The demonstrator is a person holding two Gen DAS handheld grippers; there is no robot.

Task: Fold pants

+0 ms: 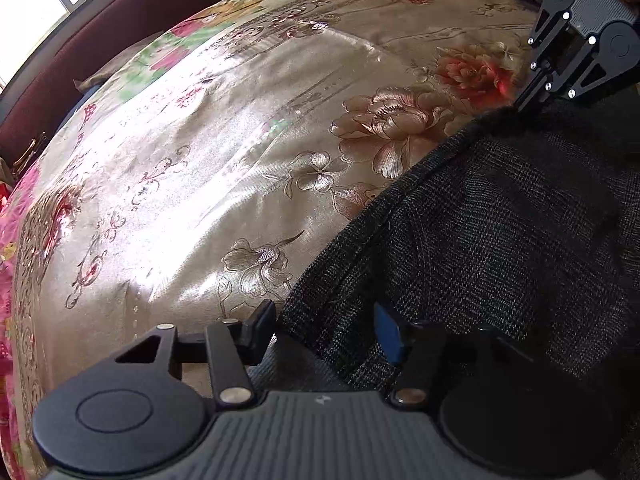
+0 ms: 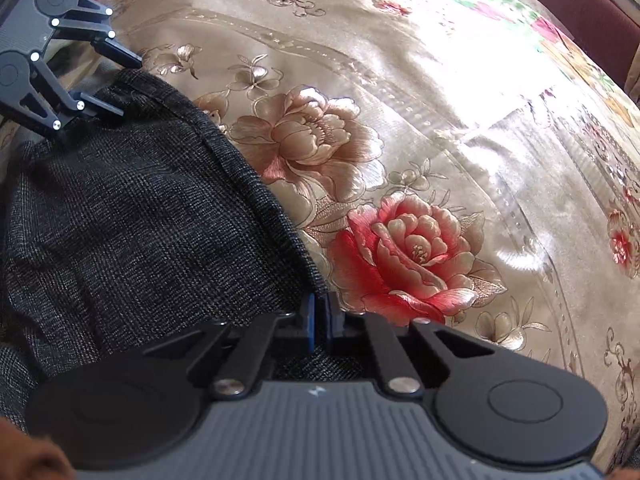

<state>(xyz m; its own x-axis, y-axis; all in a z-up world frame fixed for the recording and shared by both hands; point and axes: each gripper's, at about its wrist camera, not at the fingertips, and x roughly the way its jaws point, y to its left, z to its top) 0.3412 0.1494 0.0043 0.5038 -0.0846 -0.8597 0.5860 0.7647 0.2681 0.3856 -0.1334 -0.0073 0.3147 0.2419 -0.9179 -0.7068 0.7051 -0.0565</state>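
Dark grey checked pants (image 1: 500,220) lie on a shiny floral bedspread (image 1: 200,180), filling the right side of the left wrist view. My left gripper (image 1: 326,330) straddles their near hem edge with its jaws apart; the left pad is off the cloth, so it stands open. My right gripper (image 1: 524,106) is at the top right, tips pinched into the far edge. In the right wrist view the pants (image 2: 140,200) fill the left side. There my right gripper (image 2: 319,320) is shut on their edge, and my left gripper (image 2: 124,84) stands open over the far end.
The bedspread (image 2: 440,120) stretches wide beyond the pants. A dark red padded backrest (image 1: 100,40) and a bright window (image 1: 36,4) run along the far side. Pink patterned cloth (image 1: 6,240) shows at the bed's left edge.
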